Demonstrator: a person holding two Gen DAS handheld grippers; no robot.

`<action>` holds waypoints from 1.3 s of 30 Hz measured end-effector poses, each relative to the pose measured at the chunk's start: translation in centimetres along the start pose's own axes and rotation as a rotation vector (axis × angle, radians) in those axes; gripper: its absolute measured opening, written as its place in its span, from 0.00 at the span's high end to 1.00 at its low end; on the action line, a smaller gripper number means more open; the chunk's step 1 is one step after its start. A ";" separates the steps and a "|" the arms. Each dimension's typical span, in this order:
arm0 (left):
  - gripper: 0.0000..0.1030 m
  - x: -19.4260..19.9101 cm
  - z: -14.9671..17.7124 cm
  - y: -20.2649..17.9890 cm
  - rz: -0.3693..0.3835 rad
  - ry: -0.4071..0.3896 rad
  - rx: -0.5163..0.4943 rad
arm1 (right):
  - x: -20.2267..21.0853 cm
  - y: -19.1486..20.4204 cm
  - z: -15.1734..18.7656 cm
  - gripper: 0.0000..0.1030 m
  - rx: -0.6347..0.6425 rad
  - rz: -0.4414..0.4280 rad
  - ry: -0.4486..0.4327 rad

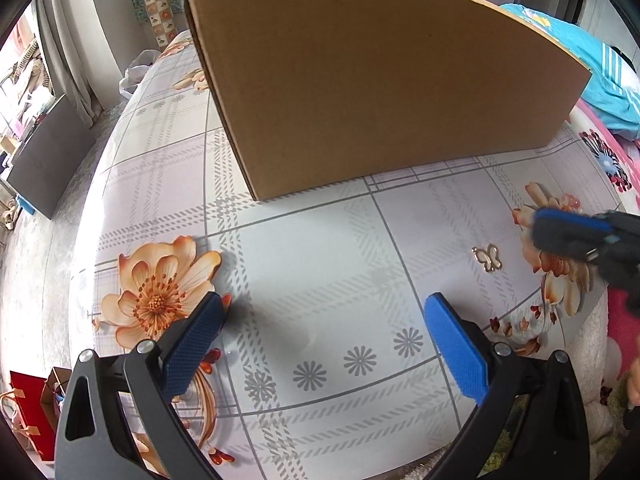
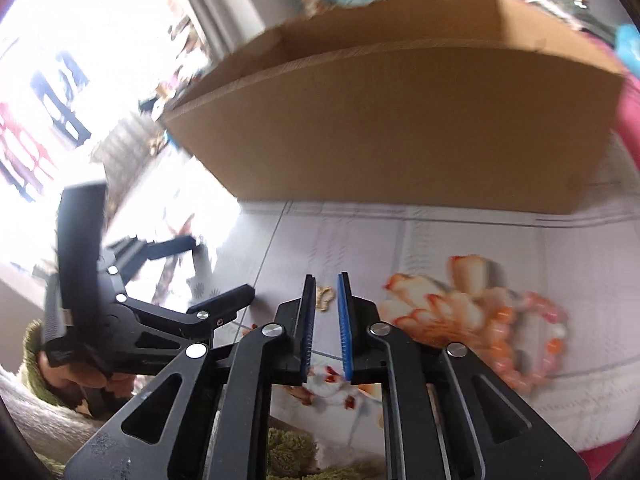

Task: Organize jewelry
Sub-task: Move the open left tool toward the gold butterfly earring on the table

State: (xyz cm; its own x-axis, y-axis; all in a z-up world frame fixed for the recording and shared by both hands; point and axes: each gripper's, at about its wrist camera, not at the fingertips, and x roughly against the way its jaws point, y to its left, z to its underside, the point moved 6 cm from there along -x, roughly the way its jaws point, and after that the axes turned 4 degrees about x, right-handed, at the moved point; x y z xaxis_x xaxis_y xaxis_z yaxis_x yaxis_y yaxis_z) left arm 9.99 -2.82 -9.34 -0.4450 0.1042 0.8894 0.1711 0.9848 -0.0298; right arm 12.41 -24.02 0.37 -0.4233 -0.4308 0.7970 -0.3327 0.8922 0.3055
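1. Floral plaid oilcloth covered the worktop, with a large open cardboard box standing toward its far edge in a cluttered bedroom-like room.
2. Jewelry was visibly left outside the box: a small gold butterfly piece lay flat on the cloth near the worktop's right side, and a pink and orange beaded bracelet lay further right, near the front right edge.
3. Whether anything was already inside the box could not be told; only bare inner walls showed. Judged from this, at least two items remained to be put away.
4. The left claw hung tilted down over the front part of the worktop, its blue pads spread wide with nothing between them, well apart from the butterfly.
5. The right claw pointed down at the butterfly, which sat just beyond its tips on the cloth. Its pads stood nearly pressed together with a narrow gap, pinching nothing.
6. A hand in a green fuzzy sleeve gripped the left tool.
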 end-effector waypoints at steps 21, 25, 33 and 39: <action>0.04 0.3 0.1 0.2 -0.010 -0.078 0.025 | 6.6 -2.7 4.0 0.73 -0.055 0.092 -0.190; 0.04 0.4 0.2 0.2 -0.012 -0.072 0.028 | 7.4 -2.9 3.7 0.70 -0.048 0.099 -0.198; 0.04 0.3 0.0 0.2 -0.014 -0.042 0.031 | 9.0 -4.5 3.7 0.66 -0.078 0.119 -0.223; 0.04 0.2 0.1 0.2 -0.014 -0.044 0.032 | 10.2 -6.0 4.2 0.66 -0.097 0.139 -0.242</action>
State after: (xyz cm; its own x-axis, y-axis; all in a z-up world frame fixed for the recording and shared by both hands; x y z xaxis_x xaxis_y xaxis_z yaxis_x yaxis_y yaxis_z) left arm 9.87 -2.57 -9.18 -0.4858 0.0962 0.8688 0.1366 0.9901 -0.0333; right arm 6.53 -34.37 4.48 -0.6522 -0.3126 0.6906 -0.1804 0.9488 0.2592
